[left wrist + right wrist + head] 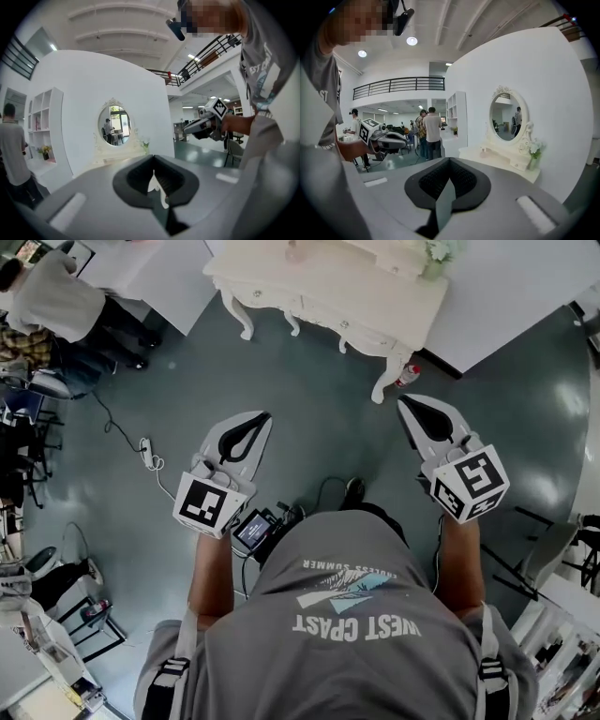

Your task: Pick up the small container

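Note:
A cream dressing table (375,306) stands ahead of me on the grey floor. A small pinkish item (293,251) sits on its top; I cannot make out what it is. My left gripper (260,419) is shut and empty, held over the floor short of the table. My right gripper (405,402) is also shut and empty, near the table's right front leg. In the left gripper view the jaws (153,157) meet at their tips with the oval mirror (115,124) beyond. The right gripper view shows its jaws (450,160) together, facing the mirror (506,115).
A red-capped bottle (407,375) lies on the floor by the table leg. A power strip (146,452) with its cable trails at left. A person (66,296) stands at upper left among chairs. White partition walls (525,296) back the table. Flowers (533,149) sit on the table's right end.

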